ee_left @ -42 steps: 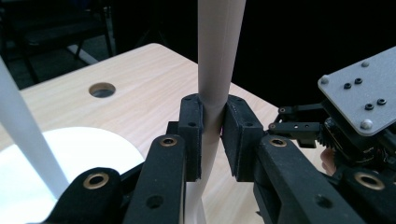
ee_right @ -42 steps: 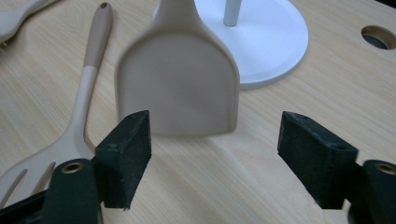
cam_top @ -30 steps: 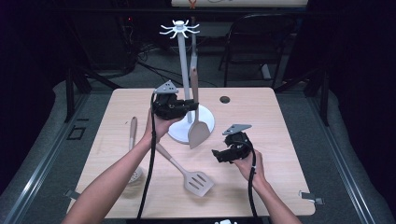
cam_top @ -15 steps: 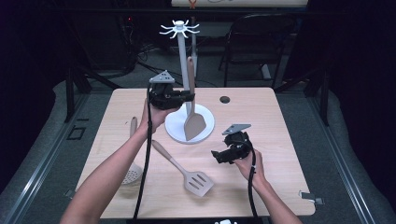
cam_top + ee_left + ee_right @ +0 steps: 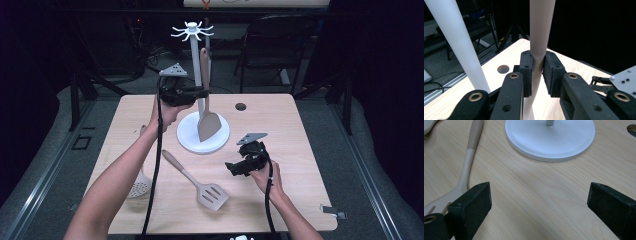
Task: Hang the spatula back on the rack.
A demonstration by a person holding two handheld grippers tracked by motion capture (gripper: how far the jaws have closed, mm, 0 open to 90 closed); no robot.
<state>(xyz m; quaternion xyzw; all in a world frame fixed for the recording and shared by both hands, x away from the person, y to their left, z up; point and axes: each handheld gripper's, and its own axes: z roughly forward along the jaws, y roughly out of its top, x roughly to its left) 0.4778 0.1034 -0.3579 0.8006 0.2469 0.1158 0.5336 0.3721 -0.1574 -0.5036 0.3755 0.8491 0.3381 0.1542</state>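
A white utensil stand (image 5: 192, 60) rises from a round base (image 5: 185, 136) at the table's back middle, with hooks at its top. My left gripper (image 5: 199, 93) is raised beside the pole and is shut on the handle of a solid beige spatula (image 5: 208, 125), which hangs upright with its blade just above the base. In the left gripper view the pads clamp the spatula handle (image 5: 539, 37), with the stand's pole (image 5: 456, 42) to the left. My right gripper (image 5: 239, 168) rests low on the table, open. Its jaws stand wide apart over bare wood (image 5: 539, 205).
A slotted beige spatula (image 5: 200, 185) lies on the table in front of the stand; its handle (image 5: 471, 147) is near my right gripper. A skimmer (image 5: 139, 184) lies at the left, partly under the left forearm. A round hole (image 5: 241, 106) marks the table behind the base.
My left gripper has risen with the solid spatula, lifting its blade higher along the stand's pole. The right gripper has stayed put and open.
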